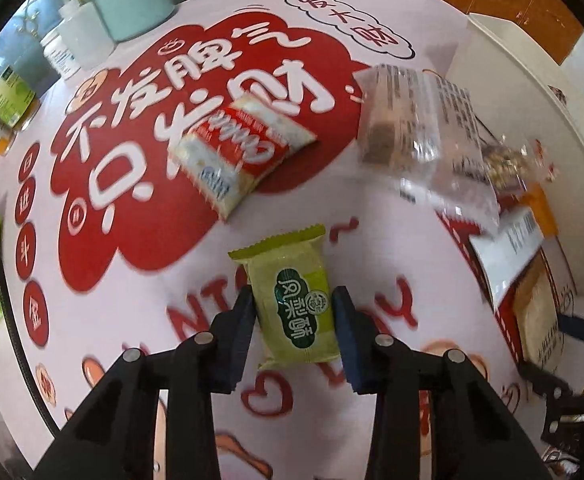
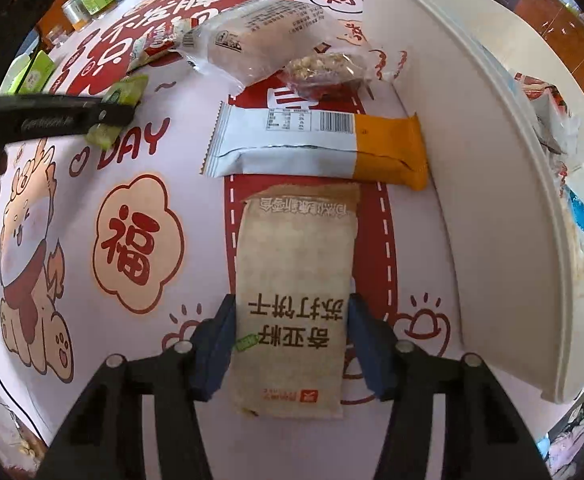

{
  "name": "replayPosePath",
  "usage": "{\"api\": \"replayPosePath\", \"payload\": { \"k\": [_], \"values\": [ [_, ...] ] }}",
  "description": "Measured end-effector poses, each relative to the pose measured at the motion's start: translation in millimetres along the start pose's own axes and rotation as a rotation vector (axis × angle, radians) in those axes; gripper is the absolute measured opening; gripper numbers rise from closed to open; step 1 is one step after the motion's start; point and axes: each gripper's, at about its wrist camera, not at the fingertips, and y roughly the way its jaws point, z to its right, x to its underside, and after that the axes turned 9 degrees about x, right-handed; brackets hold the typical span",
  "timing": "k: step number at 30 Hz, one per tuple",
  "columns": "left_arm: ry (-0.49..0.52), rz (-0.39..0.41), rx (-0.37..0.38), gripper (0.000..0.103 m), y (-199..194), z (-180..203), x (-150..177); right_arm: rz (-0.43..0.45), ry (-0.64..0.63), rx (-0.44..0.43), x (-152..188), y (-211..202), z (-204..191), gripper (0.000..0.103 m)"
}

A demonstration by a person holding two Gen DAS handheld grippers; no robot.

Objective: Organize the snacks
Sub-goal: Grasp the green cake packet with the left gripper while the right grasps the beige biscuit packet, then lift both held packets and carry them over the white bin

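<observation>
Your left gripper [image 1: 293, 312] is clenched on the green snack packet [image 1: 296, 300], which lies on the printed tablecloth [image 1: 132, 240] well left of the white bin [image 2: 471, 160]. Your right gripper [image 2: 292, 328] grasps the beige cracker packet [image 2: 293, 292] by its sides, just left of that bin, below the white-and-orange wrapper [image 2: 315, 144].

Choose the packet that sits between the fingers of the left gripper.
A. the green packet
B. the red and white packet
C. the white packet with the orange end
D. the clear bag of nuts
A: in the left wrist view the left gripper has its blue pads closed against both sides of the green packet, while the red and white packet lies apart, farther up the printed tablecloth.
</observation>
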Motion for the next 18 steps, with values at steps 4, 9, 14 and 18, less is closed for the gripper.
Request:
{"api": "replayPosePath", "payload": {
  "k": [4, 9, 14, 18],
  "values": [
    [-0.038, 0.02, 0.026, 0.037, -20, 0, 20, 0.012, 0.035, -0.079, 8, -10, -6, 0.054],
    [-0.032, 0.073, 0.053, 0.037, -64, 17, 45, 0.078, 0.056, -0.147, 21, -41, -1, 0.054],
    [0.002, 0.144, 0.1, 0.037, -111, 50, 59, 0.168, 0.095, -0.187, 23, -83, 13, 0.054],
    [0.046, 0.214, 0.14, 0.037, -148, 83, 61, 0.24, 0.112, -0.176, 26, -114, 35, 0.054]
  ]
}}
